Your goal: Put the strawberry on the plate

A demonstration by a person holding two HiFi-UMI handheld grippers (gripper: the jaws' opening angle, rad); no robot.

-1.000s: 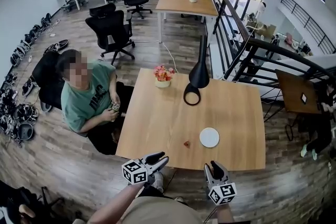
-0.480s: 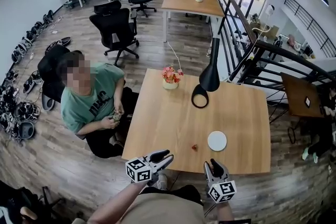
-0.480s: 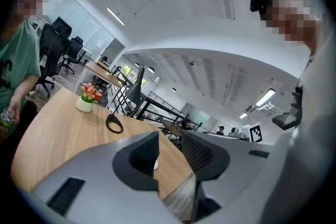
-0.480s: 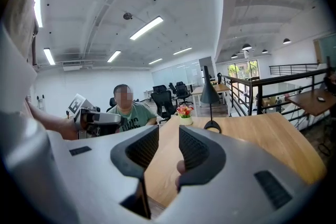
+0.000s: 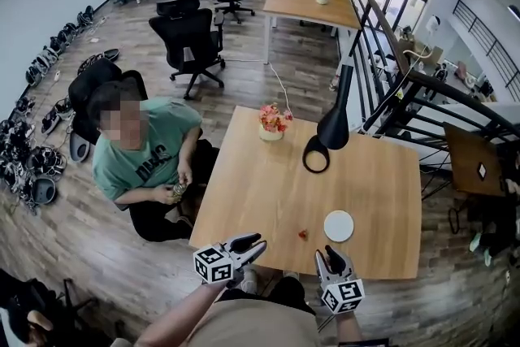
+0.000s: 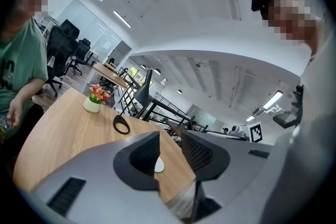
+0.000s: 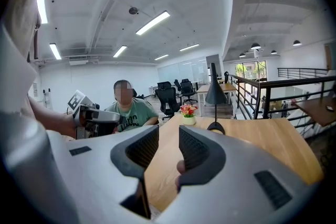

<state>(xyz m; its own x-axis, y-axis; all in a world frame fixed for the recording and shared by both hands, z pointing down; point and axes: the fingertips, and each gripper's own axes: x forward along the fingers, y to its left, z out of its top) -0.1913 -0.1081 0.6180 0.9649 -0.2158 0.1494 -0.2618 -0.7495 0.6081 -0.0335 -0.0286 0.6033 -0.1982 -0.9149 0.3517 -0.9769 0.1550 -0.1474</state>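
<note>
Along the near edge of the worktop [image 5: 268,191], low in the head view, the left gripper [image 5: 253,243] and the right gripper [image 5: 331,254] hang side by side just off the wood. Both have their jaws parted and hold nothing. The strawberry [image 5: 302,234] lies on bare wood close to that edge, between the two grippers and slightly above them in the frame. The plate [image 5: 339,225] sits just right of it, not touching. The wood around both is open. The lamp [image 5: 329,130] and flower pot [image 5: 273,123] stand well away toward the far edge, and a seated person [image 5: 138,150] is beyond the left edge. Compared with a second ago, worktop, strawberry and plate sit lower and further right in the frame, while the grippers keep their spots.
</note>
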